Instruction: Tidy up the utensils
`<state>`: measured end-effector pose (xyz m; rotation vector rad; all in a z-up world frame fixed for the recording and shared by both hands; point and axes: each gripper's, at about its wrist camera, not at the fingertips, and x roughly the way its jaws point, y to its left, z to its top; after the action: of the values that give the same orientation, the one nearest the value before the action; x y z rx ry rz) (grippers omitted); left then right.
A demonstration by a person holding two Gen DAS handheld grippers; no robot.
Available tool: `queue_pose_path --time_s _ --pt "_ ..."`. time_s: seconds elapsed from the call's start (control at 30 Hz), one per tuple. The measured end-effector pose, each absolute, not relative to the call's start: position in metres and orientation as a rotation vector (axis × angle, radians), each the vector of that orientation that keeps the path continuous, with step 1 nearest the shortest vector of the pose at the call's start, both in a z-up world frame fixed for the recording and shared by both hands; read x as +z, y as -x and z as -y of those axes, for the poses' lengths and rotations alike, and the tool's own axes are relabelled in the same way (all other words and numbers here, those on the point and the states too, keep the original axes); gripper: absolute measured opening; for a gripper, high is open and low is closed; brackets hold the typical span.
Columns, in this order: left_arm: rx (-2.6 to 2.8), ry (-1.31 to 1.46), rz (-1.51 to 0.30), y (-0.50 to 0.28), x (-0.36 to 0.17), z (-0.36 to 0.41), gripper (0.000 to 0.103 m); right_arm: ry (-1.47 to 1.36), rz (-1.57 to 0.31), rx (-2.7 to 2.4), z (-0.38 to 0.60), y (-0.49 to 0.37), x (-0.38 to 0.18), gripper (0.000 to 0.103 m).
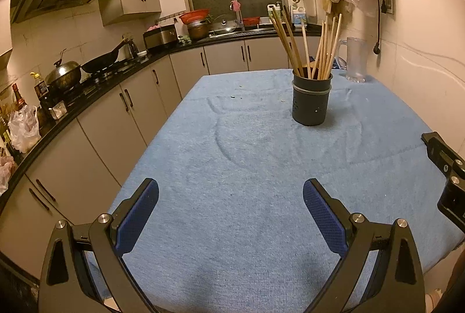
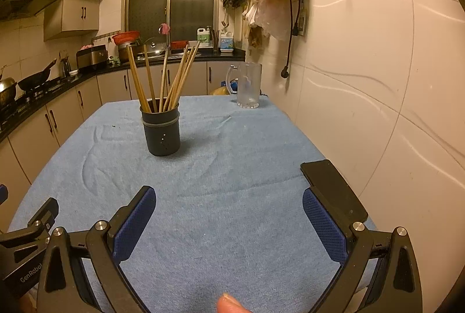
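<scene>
Grippers gape, chopsticks holder apparently unobstructed.

L gripper wide open, empty | chopsticks upright – dark holder

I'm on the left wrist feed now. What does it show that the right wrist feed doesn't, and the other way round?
Only the left wrist view shows the open left gripper and the counter's near end, with bottles and a lidded pot.

Only the right wrist view shows the open right gripper, a black phone on the cloth beside its finger, and a fingertip at the bottom edge.

Both show the dark holder of chopsticks, the clear mug and the blue tablecloth.
</scene>
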<state>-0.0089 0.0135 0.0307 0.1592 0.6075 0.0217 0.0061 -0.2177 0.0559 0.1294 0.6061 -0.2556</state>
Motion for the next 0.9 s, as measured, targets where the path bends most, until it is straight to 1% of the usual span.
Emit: queue_pose_path --time_s 0.9 --pt "0.011 -0.161 -0.619 0.0107 0.0259 -0.0141 0.099 -0.126 -0.622 -0.250 0.2174 -0.0074 0.0503 0.102"
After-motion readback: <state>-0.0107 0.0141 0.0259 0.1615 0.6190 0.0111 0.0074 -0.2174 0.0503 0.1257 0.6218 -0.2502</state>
